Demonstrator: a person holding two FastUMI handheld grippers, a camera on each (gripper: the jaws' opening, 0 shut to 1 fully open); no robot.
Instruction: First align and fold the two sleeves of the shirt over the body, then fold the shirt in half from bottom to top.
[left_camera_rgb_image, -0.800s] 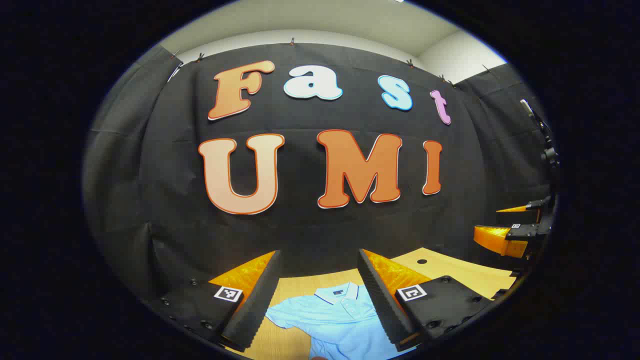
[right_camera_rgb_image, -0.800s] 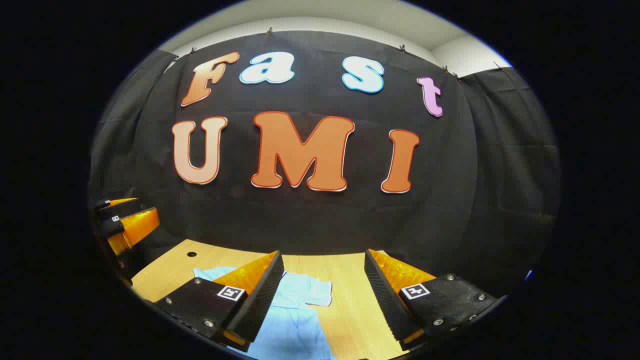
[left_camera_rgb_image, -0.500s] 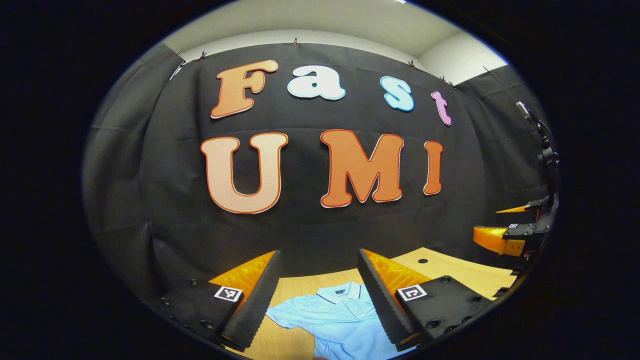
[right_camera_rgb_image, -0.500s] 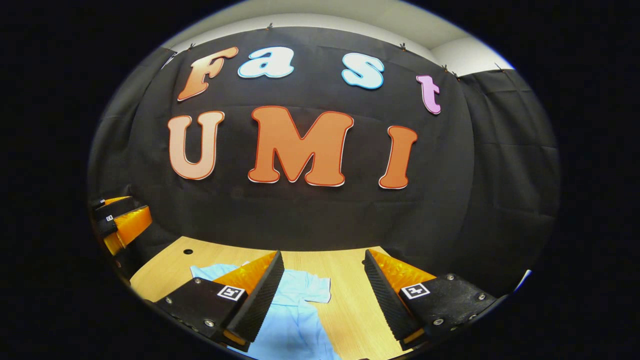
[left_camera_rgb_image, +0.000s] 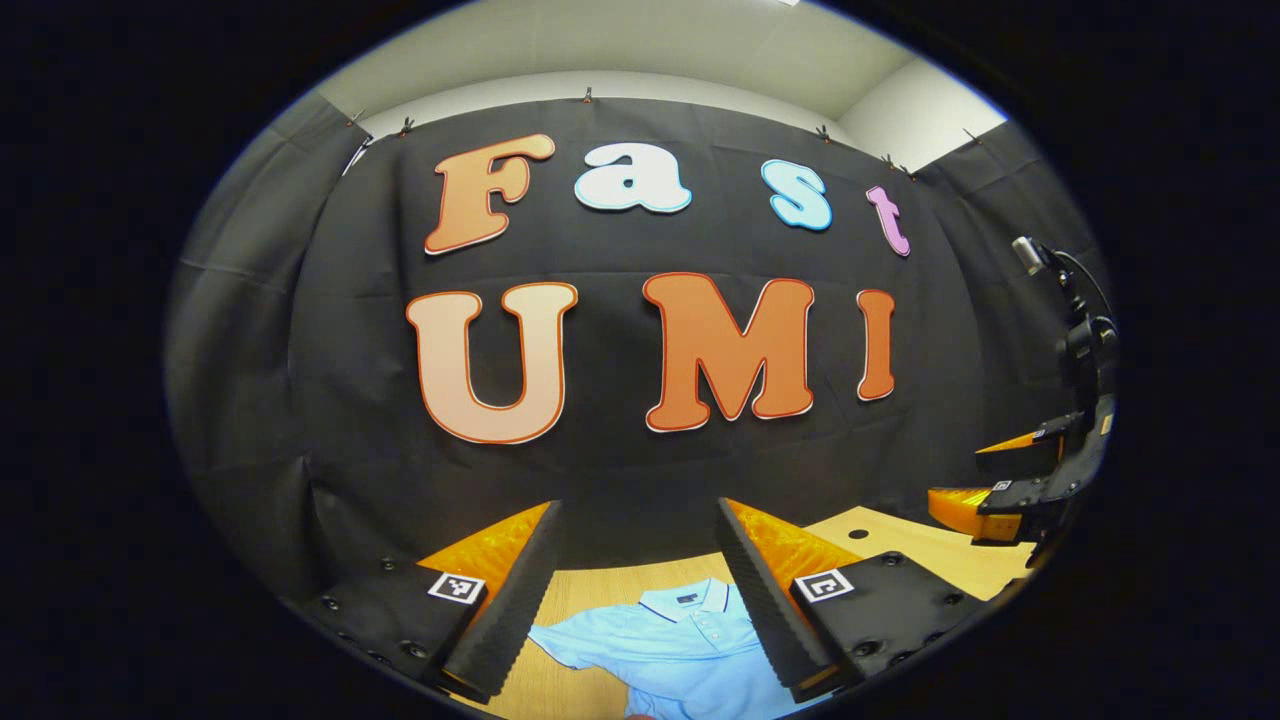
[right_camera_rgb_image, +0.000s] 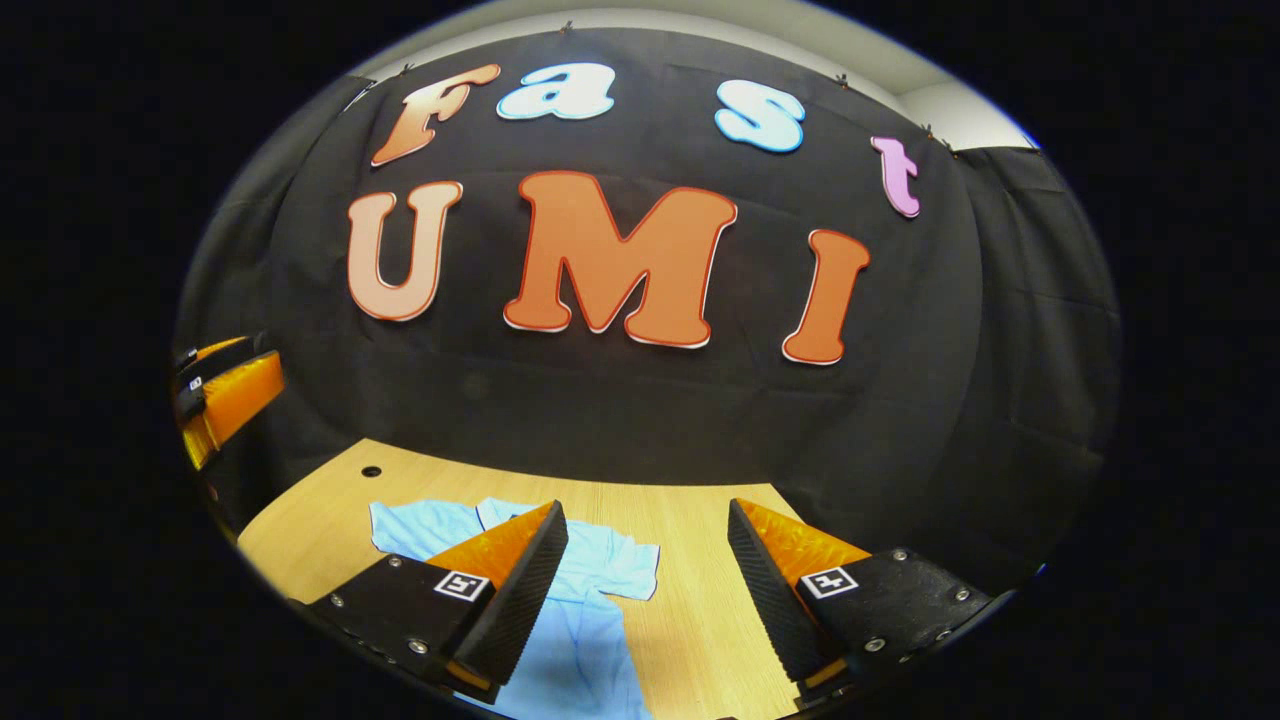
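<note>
A light blue polo shirt (left_camera_rgb_image: 680, 645) lies flat on the wooden table (left_camera_rgb_image: 590, 585), collar towards the booth wall. In the left gripper view my left gripper (left_camera_rgb_image: 635, 590) hangs open above the shirt's collar and left shoulder, nothing between its fingers. The right gripper view has the shirt (right_camera_rgb_image: 590, 580) spread with one short sleeve (right_camera_rgb_image: 625, 570) out to the side; my right gripper (right_camera_rgb_image: 645, 590) is open above that sleeve and the bare table (right_camera_rgb_image: 690, 540) beside it. The right gripper (left_camera_rgb_image: 1000, 485) also appears at the far right of the left gripper view, and the left gripper (right_camera_rgb_image: 225, 395) at the far left of the right gripper view.
The black cloth wall (right_camera_rgb_image: 620, 420) closes the table's far edge. A small round hole (right_camera_rgb_image: 371, 470) sits in the tabletop near the back left corner, also seen as a hole (left_camera_rgb_image: 858, 528) in the left gripper view.
The right gripper has tilted down and forward, so more of the table and shirt shows. The left gripper has dipped slightly. Both stay open and hold nothing.
</note>
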